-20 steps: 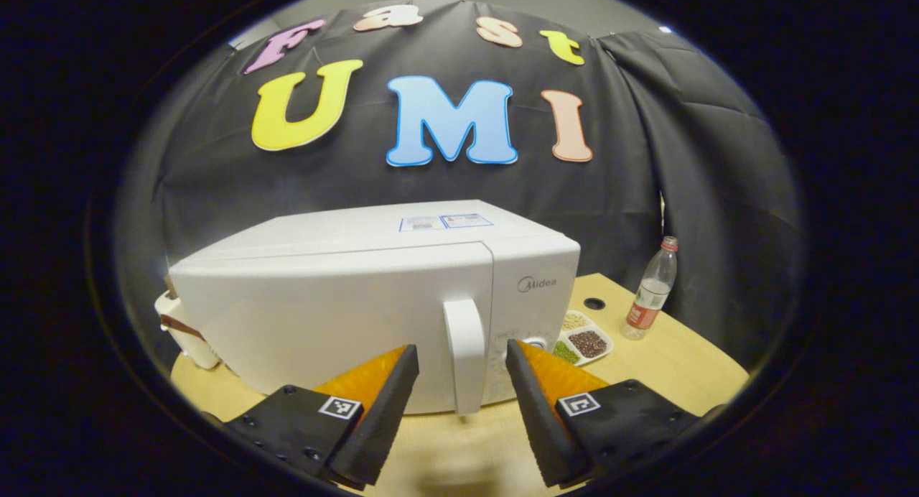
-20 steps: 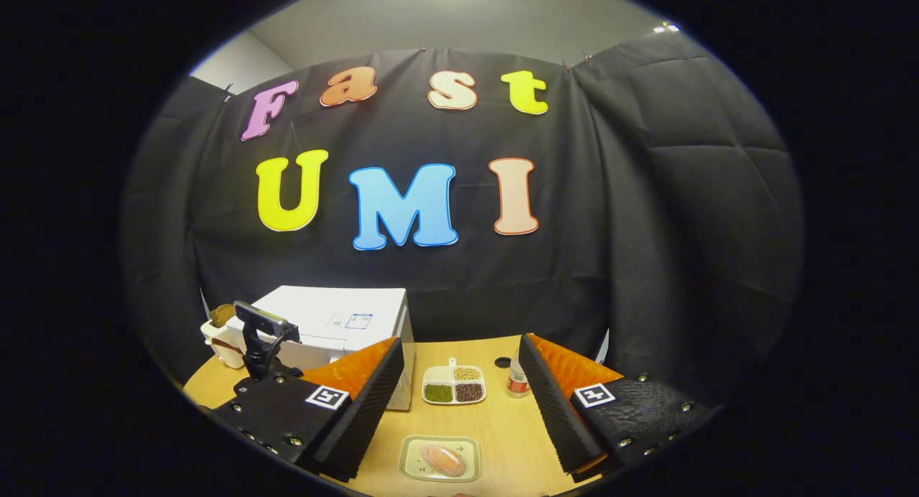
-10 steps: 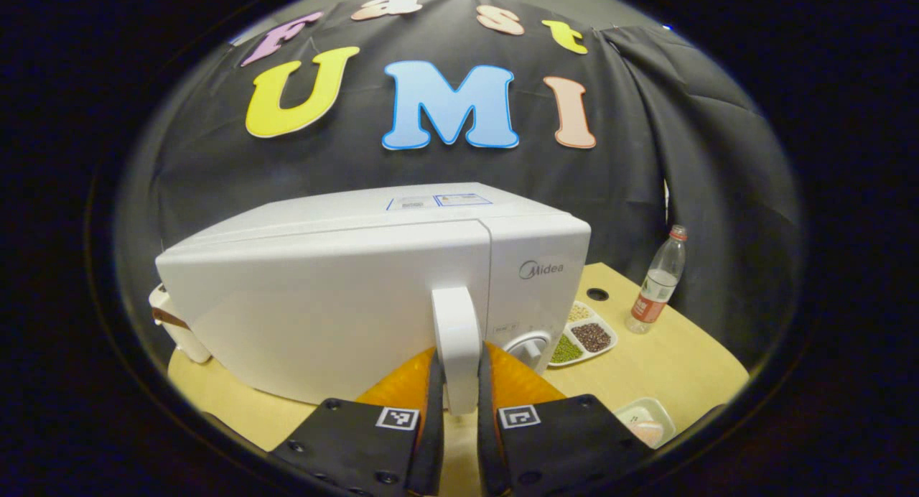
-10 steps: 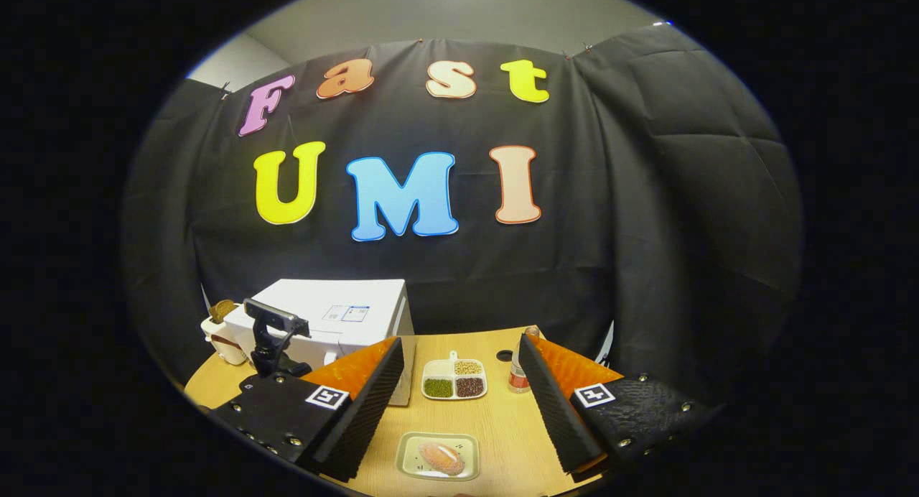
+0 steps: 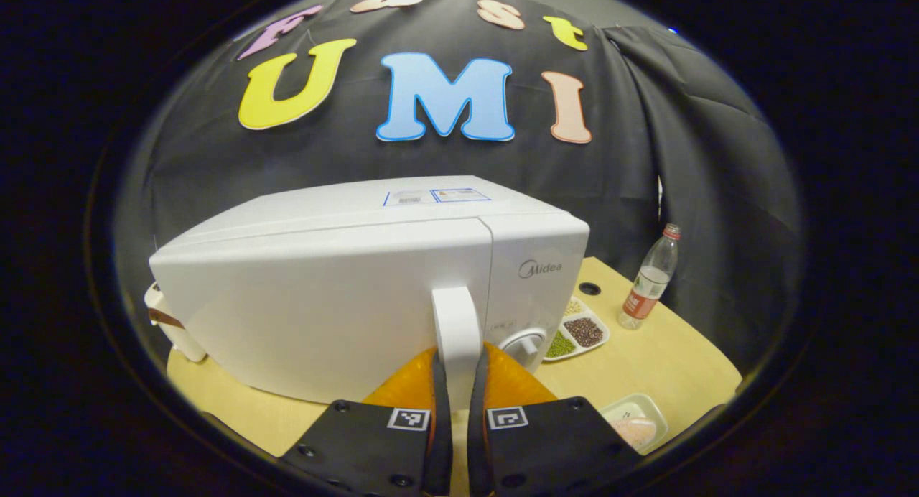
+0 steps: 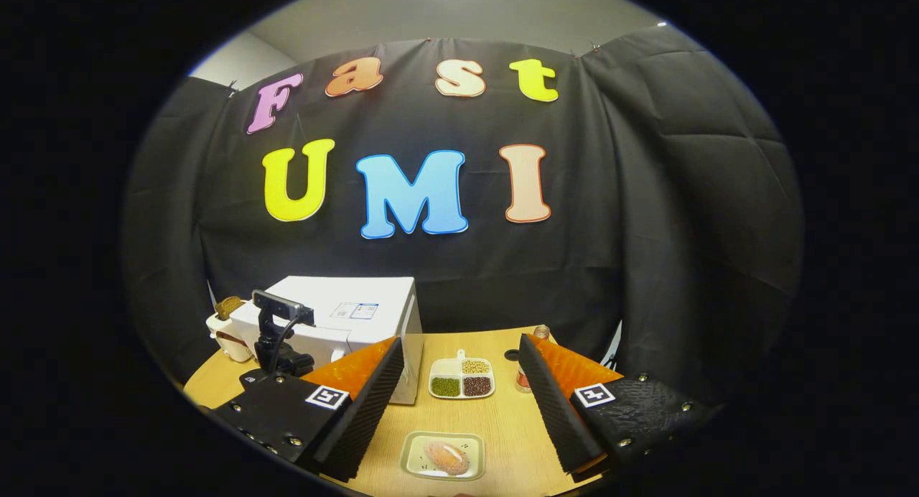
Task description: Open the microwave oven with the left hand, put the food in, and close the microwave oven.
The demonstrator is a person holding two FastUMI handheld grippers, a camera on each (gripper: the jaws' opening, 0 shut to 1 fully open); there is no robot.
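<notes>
Right now the white microwave (image 5: 344, 281) takes up the middle of the left gripper view, its door shut, standing on the wooden bench (image 5: 668, 353). Its upright door handle (image 5: 454, 324) sits at lower centre, and the left gripper (image 5: 454, 382) has its fingers drawn narrow around the handle's lower part, pressing it from both sides. A risk, as I judge it: the hold is low on the handle, so a pull could let the fingers slide off the end, or drag the whole microwave forward instead of swinging the door. In the right gripper view, the right gripper (image 6: 459, 382) hangs with fingers wide apart and holding nothing, above the small tray of food (image 6: 445, 455) at bottom centre; a divided dish of beans (image 6: 462, 379) lies beyond it.
</notes>
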